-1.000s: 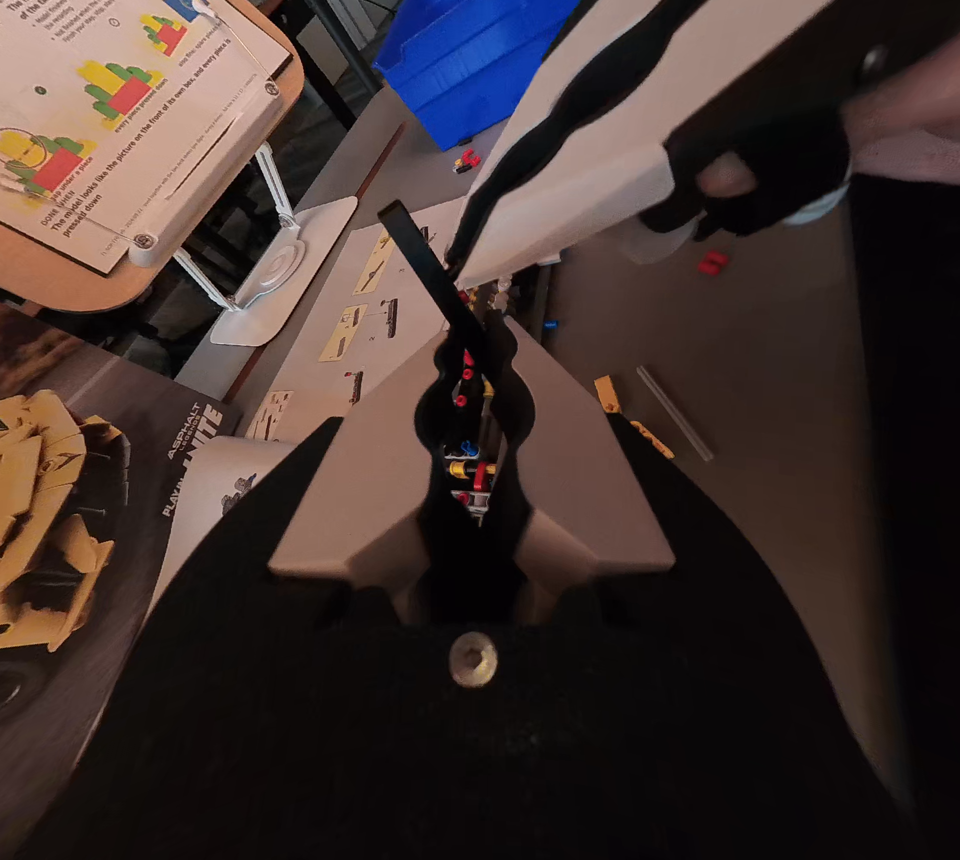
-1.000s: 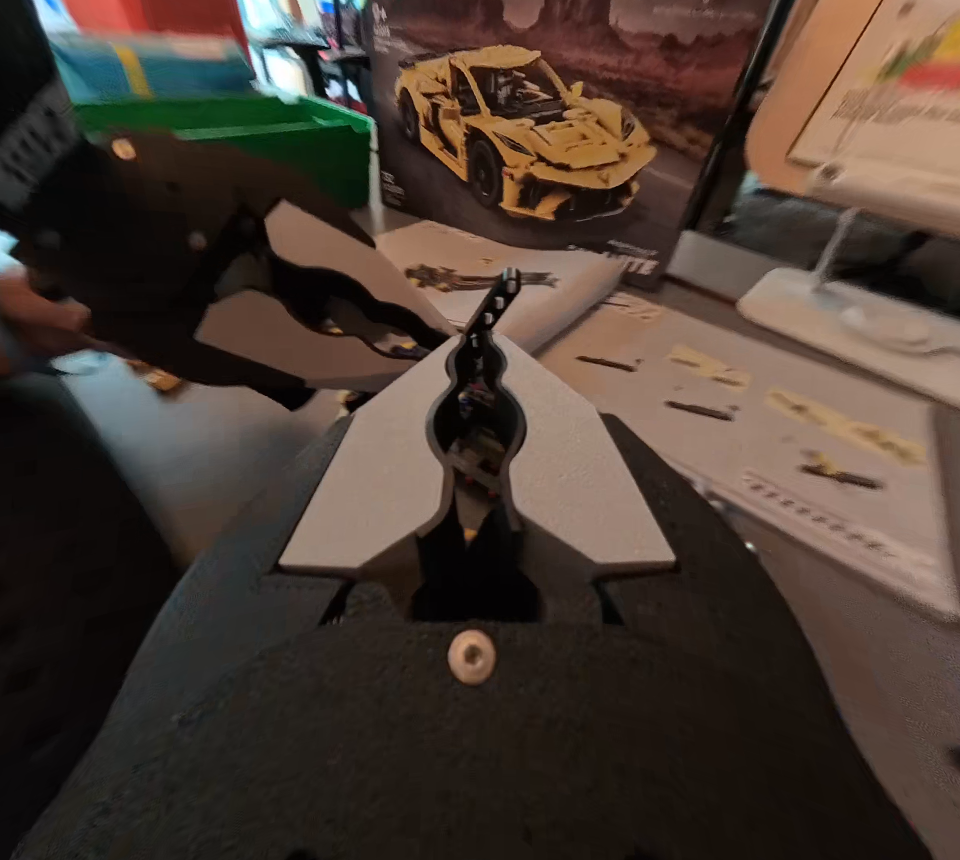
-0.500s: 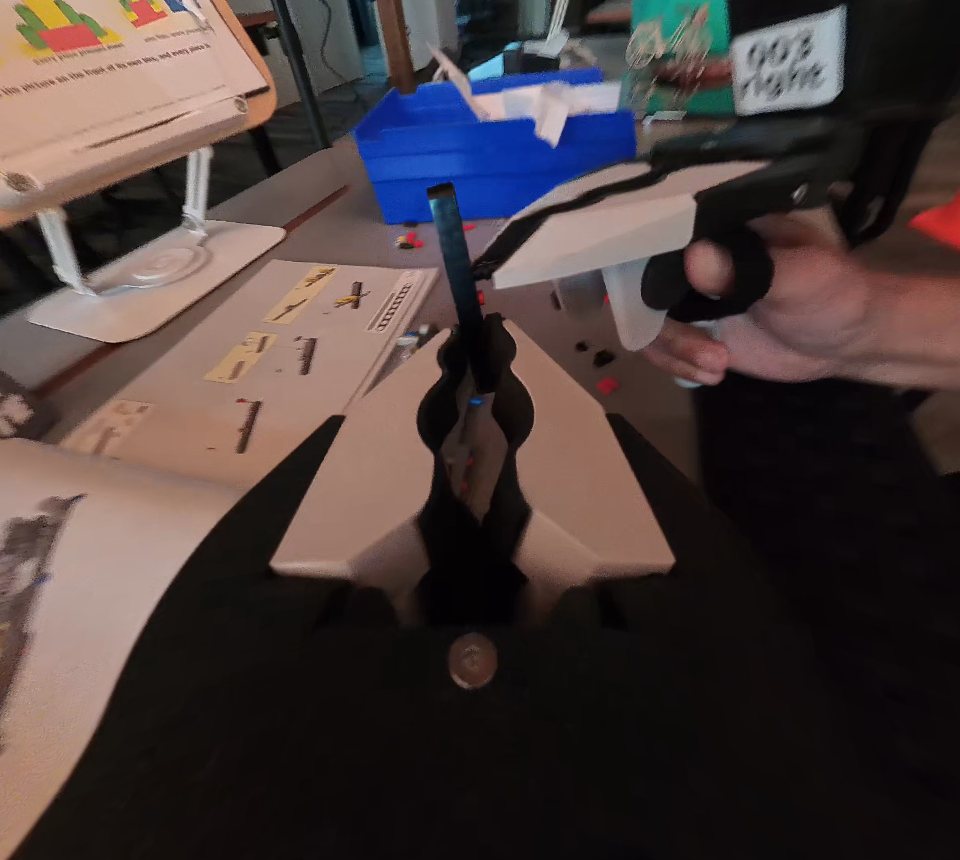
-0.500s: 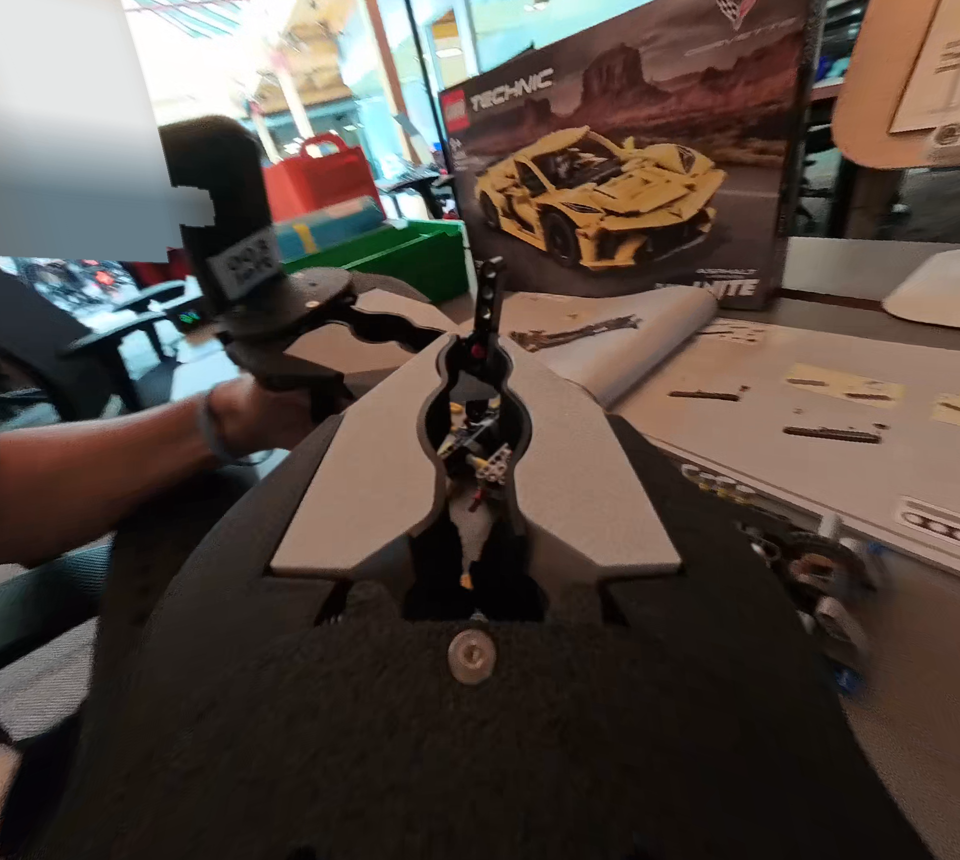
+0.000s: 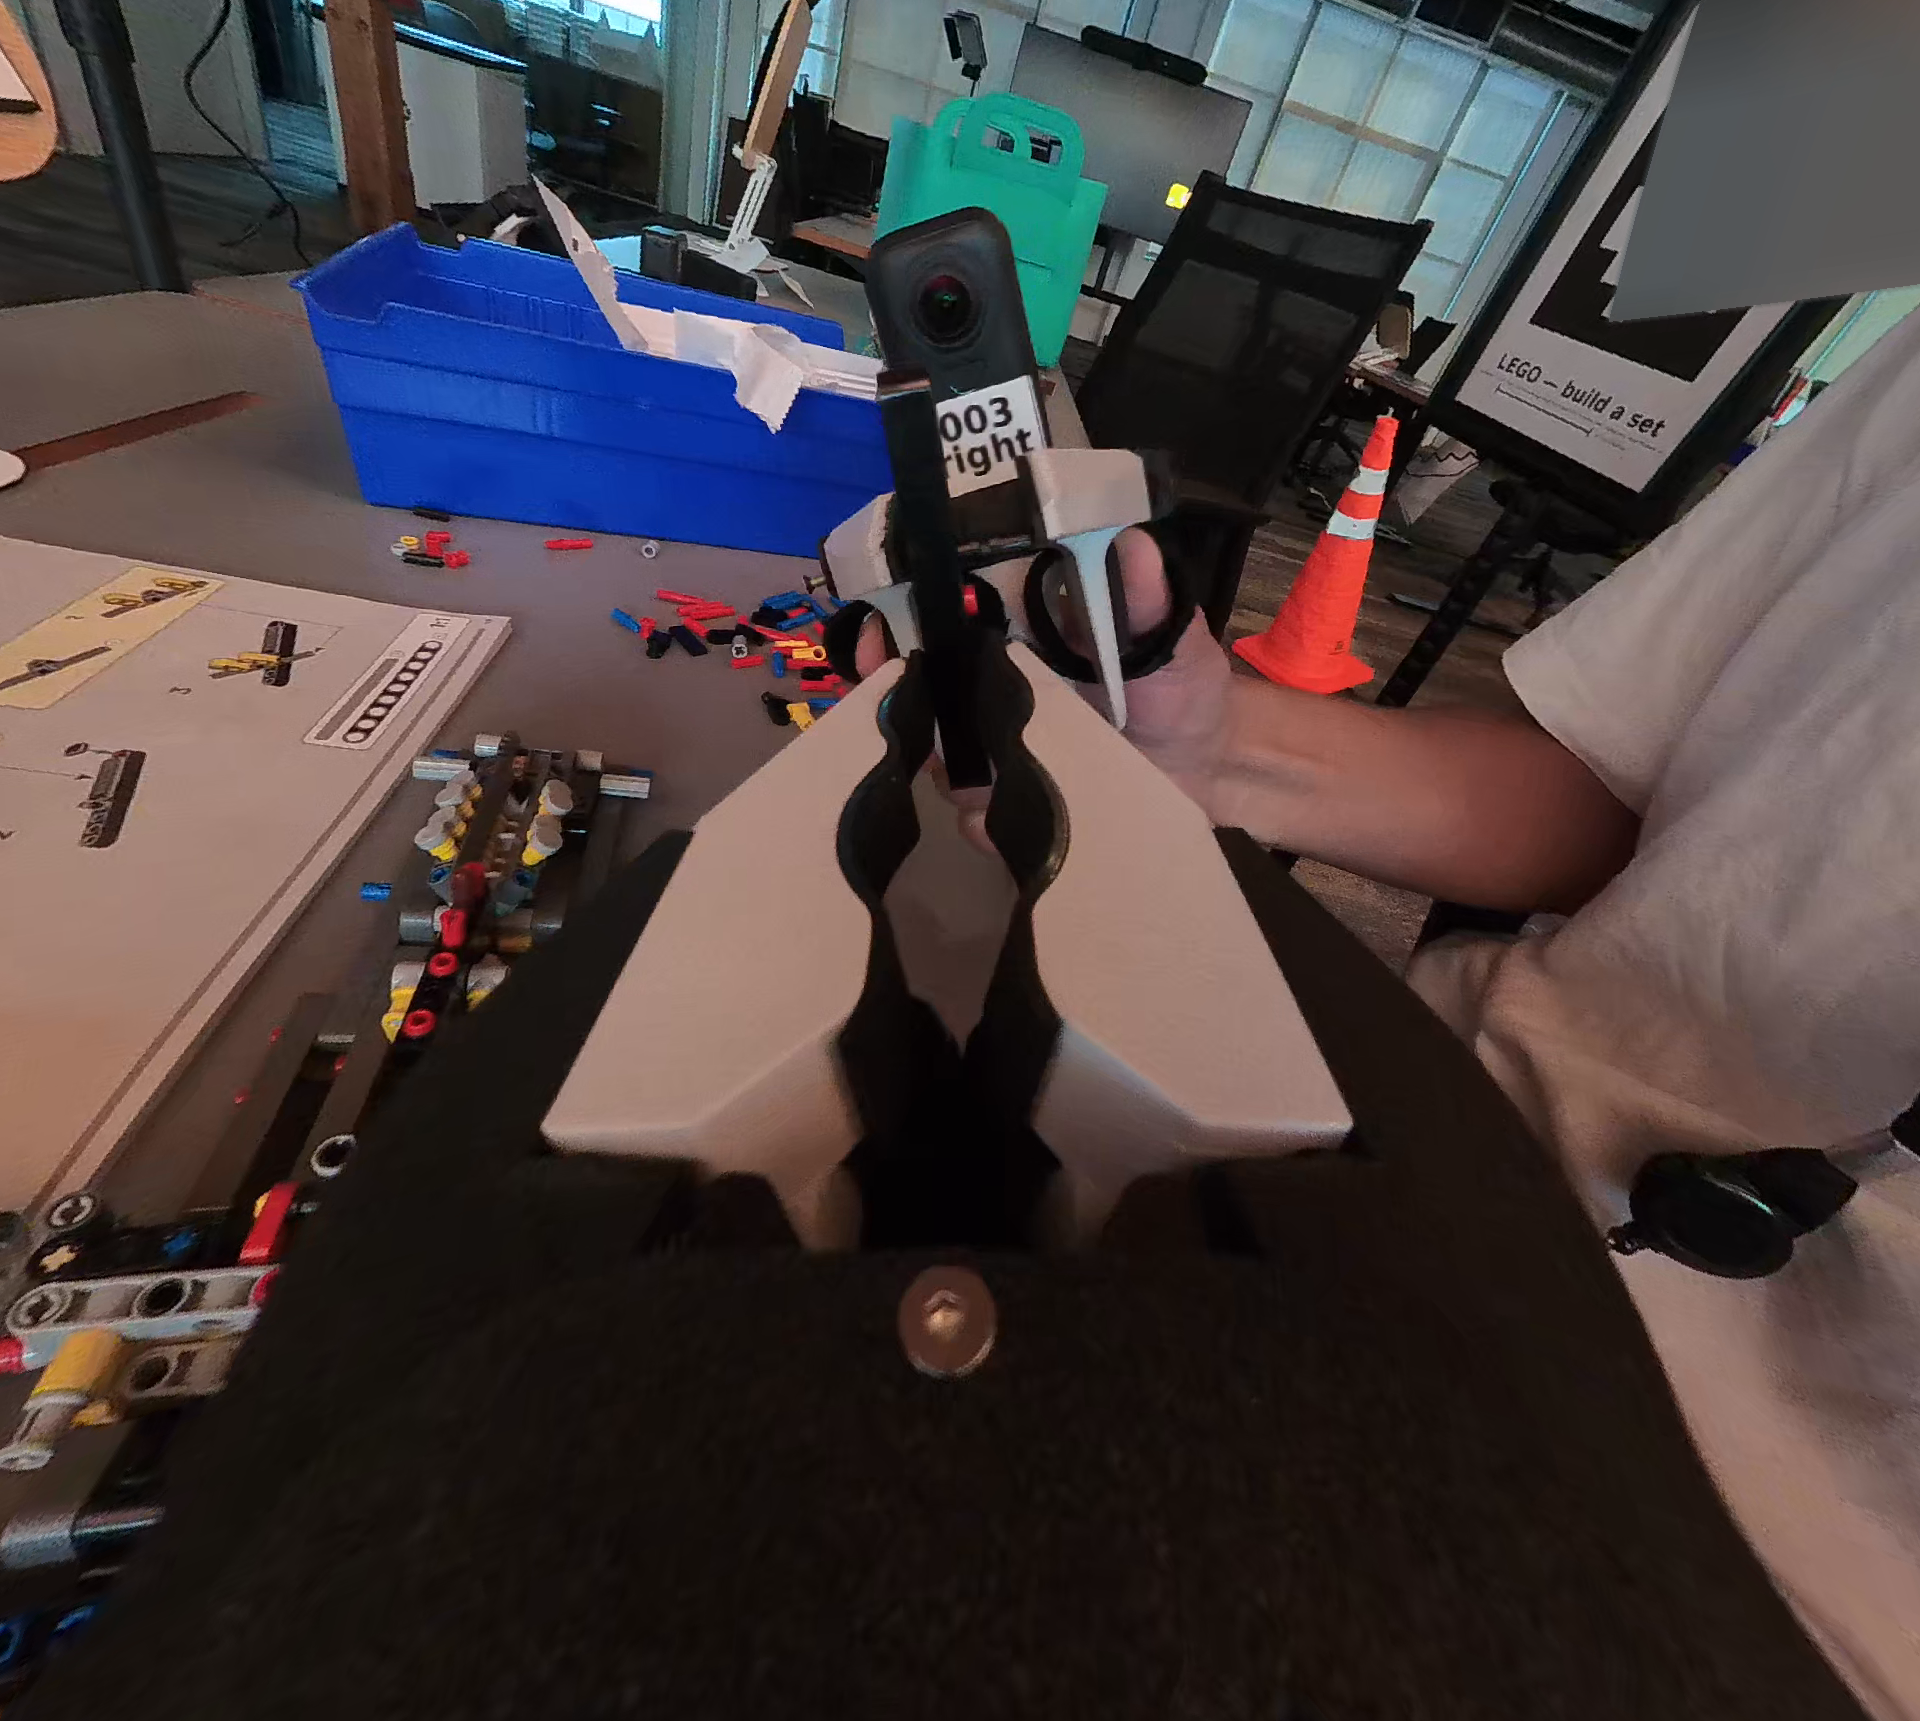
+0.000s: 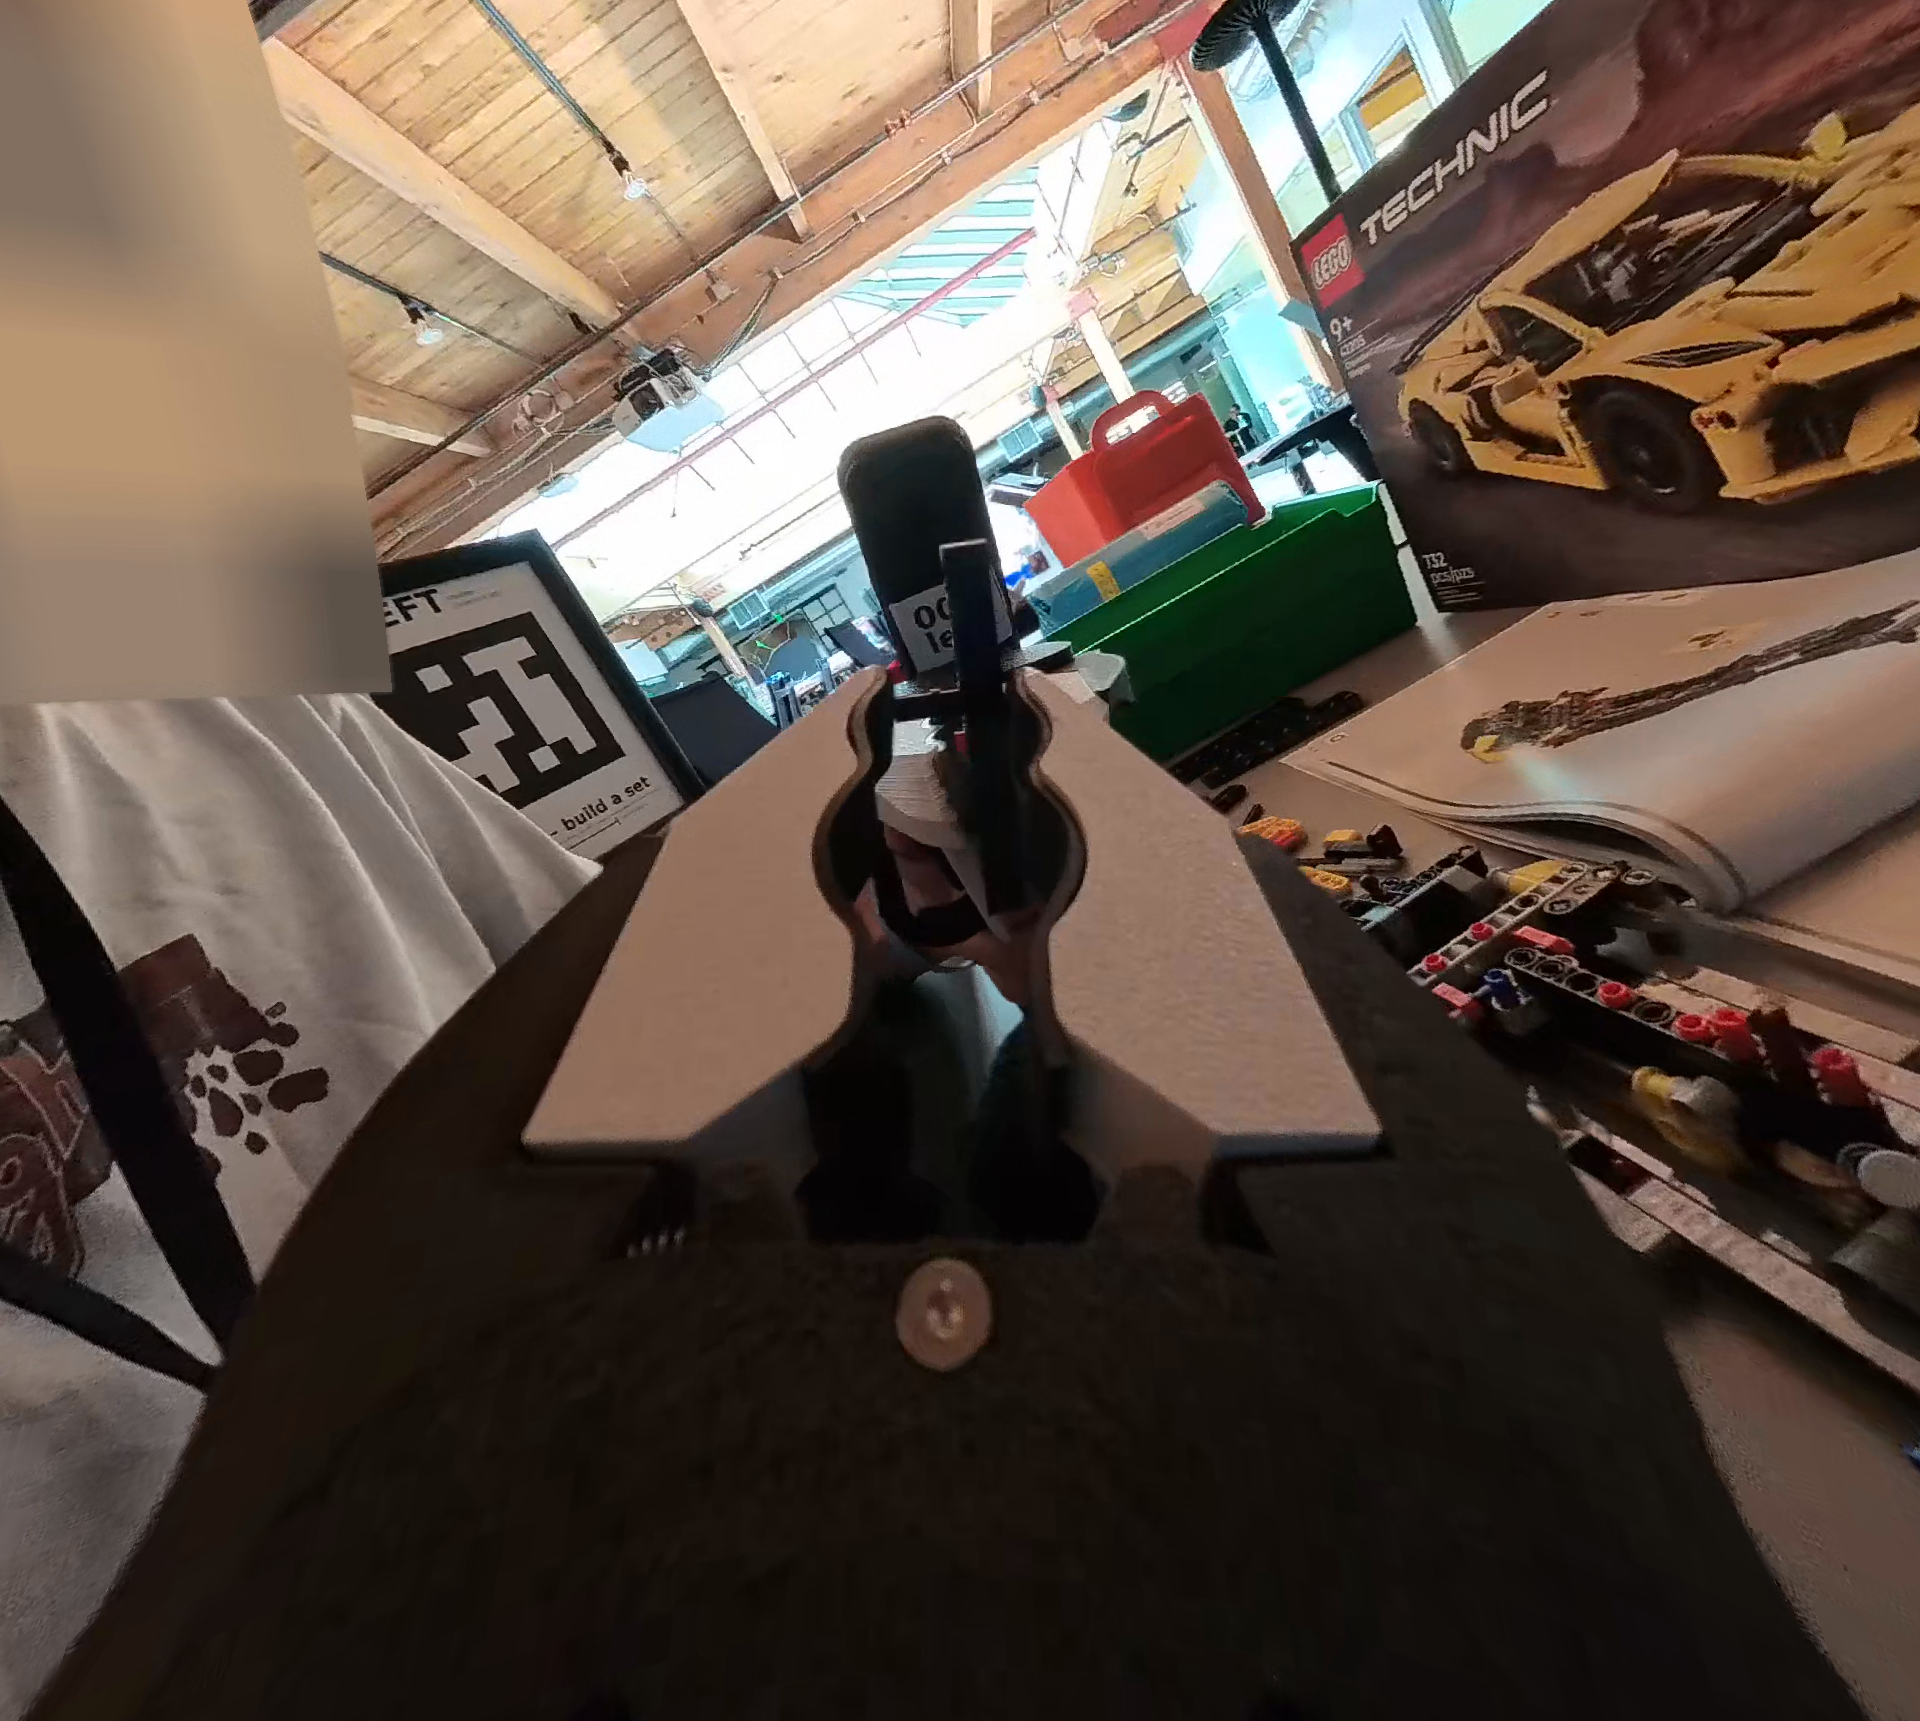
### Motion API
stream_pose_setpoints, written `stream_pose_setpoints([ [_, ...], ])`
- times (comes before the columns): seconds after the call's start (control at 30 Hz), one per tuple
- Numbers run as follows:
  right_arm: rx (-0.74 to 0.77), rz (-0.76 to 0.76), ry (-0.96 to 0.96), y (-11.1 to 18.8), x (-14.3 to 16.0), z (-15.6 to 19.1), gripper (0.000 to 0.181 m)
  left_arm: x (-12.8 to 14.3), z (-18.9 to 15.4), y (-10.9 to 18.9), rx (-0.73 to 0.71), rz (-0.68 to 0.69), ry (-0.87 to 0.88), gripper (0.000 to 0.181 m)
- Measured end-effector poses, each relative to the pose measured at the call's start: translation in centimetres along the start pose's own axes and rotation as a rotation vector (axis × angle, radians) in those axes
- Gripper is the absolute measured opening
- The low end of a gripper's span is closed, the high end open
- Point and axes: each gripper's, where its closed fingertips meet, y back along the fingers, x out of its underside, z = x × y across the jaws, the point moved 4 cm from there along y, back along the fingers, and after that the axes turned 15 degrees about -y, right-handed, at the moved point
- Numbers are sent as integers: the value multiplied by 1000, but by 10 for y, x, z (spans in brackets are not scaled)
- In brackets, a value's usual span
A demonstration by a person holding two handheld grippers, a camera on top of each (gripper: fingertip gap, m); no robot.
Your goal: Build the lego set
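We see a long, thin black plastic Lego beam (image 5: 935,591) standing nearly upright between the two grippers, which face each other above the table edge. Our left gripper (image 5: 951,741) pinches the beam's lower part between its nearly closed tips. In the right wrist view the same beam (image 6: 971,684) rises at the tips of our right gripper (image 6: 951,715), whose tongs stand narrow around it; whether they truly clamp it we cannot tell.

Below, on the grey tabletop (image 5: 208,466), lies a partly built dark chassis of black beams studded with red, yellow and grey pins (image 5: 488,850). It sits just beside the open white instruction booklet (image 5: 187,736). Small loose red, blue and black pieces (image 5: 727,632) are scattered farther back, near a blue plastic bin holding crumpled white paper (image 5: 582,414).

In the right wrist view a green plastic tray (image 6: 1247,622) and the dark set box picturing a yellow car (image 6: 1662,341) stand at the table's far side. Behind it runs a timber ceiling (image 6: 675,61), and in the left wrist view an orange traffic cone (image 5: 1330,580) stands on the floor.
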Motion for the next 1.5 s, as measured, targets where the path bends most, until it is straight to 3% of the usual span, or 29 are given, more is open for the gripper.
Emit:
stream_pose_setpoints([
  [0.23,61,46,37,0,4,-6,16,6,1,-5,-20,38,-13,7],
  [0.37,47,-18,50,-1,0,-6,16,4,4,-4,-31,11,23,7],
  [0.4,56,-40,85,-1,-3,-5,24,3,7,-3,-39,-3,51,7],
  [0.43,83,-59,127,-1,-5,-6,32,4,13,-1,-68,-8,80,6],
  [0.57,340,-99,376,8,-15,-22,34,11,44,11,-206,-21,231,7],
  [0.8,645,114,614,1,7,-53,32,30,68,23,-277,7,448,7],
  [1.07,732,166,654,1,10,-64,28,33,67,20,-195,-27,557,7],
  [1.37,735,185,725,-4,14,-61,28,26,56,12,-96,-102,620,6],
  [1.5,731,175,761,-5,12,-57,20,20,54,12,-8,-184,727,6],
])
